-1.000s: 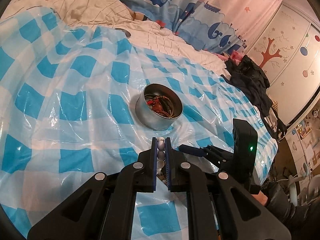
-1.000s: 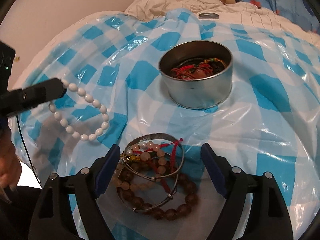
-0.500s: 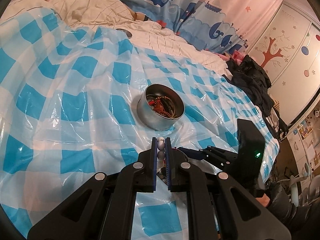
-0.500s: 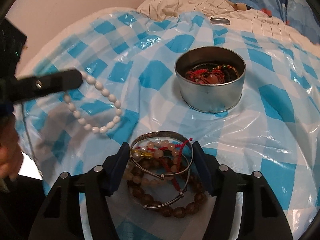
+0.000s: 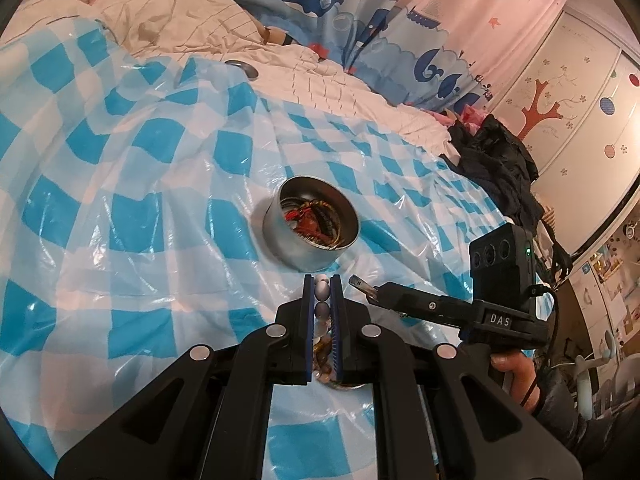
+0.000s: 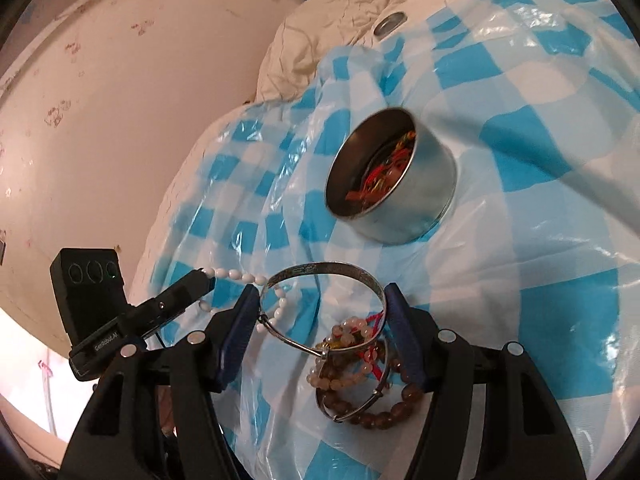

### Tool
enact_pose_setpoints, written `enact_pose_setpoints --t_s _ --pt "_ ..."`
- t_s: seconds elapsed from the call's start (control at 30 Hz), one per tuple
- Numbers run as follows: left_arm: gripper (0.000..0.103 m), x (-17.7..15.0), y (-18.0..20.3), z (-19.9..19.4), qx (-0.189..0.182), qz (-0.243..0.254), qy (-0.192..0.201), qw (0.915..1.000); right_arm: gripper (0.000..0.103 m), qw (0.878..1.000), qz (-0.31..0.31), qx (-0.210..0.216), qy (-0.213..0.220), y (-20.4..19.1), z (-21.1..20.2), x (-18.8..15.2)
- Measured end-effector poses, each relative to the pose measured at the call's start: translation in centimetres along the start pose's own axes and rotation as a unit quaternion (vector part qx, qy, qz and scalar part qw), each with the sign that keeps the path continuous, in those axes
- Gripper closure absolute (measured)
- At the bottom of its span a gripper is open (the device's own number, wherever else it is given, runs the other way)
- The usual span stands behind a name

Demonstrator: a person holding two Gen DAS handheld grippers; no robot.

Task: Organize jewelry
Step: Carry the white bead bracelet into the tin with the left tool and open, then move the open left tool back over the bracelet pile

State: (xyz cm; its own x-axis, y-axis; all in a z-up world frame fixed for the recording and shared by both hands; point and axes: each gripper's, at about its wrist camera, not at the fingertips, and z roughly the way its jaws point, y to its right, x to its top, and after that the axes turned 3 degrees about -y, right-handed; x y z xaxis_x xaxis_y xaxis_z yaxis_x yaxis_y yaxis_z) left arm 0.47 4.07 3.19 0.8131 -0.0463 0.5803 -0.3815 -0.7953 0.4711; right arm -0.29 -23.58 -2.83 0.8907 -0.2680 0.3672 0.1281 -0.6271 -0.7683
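Note:
A round metal tin (image 5: 311,227) with red cords and bracelets inside stands on the blue-checked plastic sheet; it also shows in the right wrist view (image 6: 394,184). My left gripper (image 5: 322,292) is shut on a white bead bracelet (image 5: 322,291), held just short of the tin; the bracelet hangs from its tip in the right wrist view (image 6: 240,278). My right gripper (image 6: 322,300) is shut on a silver bangle (image 6: 320,270) and holds it tilted above a pile of brown and pink bead bracelets (image 6: 360,380).
The checked sheet (image 5: 120,208) covers a bed with rumpled white bedding (image 5: 168,12) behind. A small metal lid (image 5: 242,68) lies at the sheet's far edge. Dark clothes (image 5: 496,164) are heaped at right, by a wardrobe. A wall (image 6: 120,80) stands left.
My right gripper has closed on the silver bangle and lifted it off the pile, tilting left. My left gripper still holds the white bracelet and has moved a little closer to the tin.

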Motion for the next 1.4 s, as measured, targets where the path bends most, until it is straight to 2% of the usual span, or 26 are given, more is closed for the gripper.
enact_pose_setpoints --t_s 0.2,0.47,0.67,0.7,0.77,0.8,0.83,0.9,1.0,1.13,1.27,1.4 --pt "0.097 1.4 1.5 0.9 -0.013 0.002 0.011 0.9999 0.041 1.000 -0.001 -0.012 0.021 0.1 -1.5 0.4" --pt "0.097 4.4 3.7 3.4 -0.034 -0.004 0.031 0.9989 0.040 0.999 0.028 0.000 0.042 1.4 -3.1 1.0" --pt "0.096 6.4 3.4 6.8 -0.047 -0.044 0.048 0.9968 0.041 0.998 0.024 -0.007 0.050 1.3 -3.6 1.3" --pt "0.094 6.6 3.1 7.4 -0.042 -0.052 0.046 0.9967 0.041 0.998 0.022 -0.009 0.051 1.3 -3.7 1.3" --pt "0.075 6.6 2.2 9.1 -0.004 -0.075 0.024 0.9969 0.040 0.998 0.019 -0.018 0.053 1.2 -3.7 1.3" --pt "0.059 6.5 1.8 9.6 0.020 -0.087 0.016 0.9959 0.040 0.998 0.018 -0.020 0.054 1.2 -3.8 1.3" --pt "0.053 6.3 1.4 9.8 0.042 -0.101 0.012 0.9939 0.041 0.998 0.017 -0.023 0.056 1.2 -3.8 1.4" --pt "0.053 6.0 0.6 9.5 0.058 -0.119 0.011 0.9911 0.041 0.997 0.010 -0.038 0.061 1.1 -3.9 1.4" --pt "0.046 5.8 -0.1 7.7 0.073 -0.126 0.031 0.9888 0.041 0.994 -0.018 -0.076 0.075 0.1 -3.9 1.6" --pt "0.045 5.5 -1.4 5.8 0.076 -0.136 0.045 0.9868 0.041 0.986 -0.076 -0.119 0.090 -2.5 -2.7 3.3" --pt "0.044 5.1 -2.1 4.5 0.082 -0.137 0.040 0.9864 0.040 0.968 -0.154 -0.174 0.096 -4.9 0.6 5.4" --pt "0.039 4.6 -1.9 3.5 0.088 -0.118 0.037 0.9884 0.034 0.952 -0.185 -0.233 0.073 -4.2 4.1 6.3"
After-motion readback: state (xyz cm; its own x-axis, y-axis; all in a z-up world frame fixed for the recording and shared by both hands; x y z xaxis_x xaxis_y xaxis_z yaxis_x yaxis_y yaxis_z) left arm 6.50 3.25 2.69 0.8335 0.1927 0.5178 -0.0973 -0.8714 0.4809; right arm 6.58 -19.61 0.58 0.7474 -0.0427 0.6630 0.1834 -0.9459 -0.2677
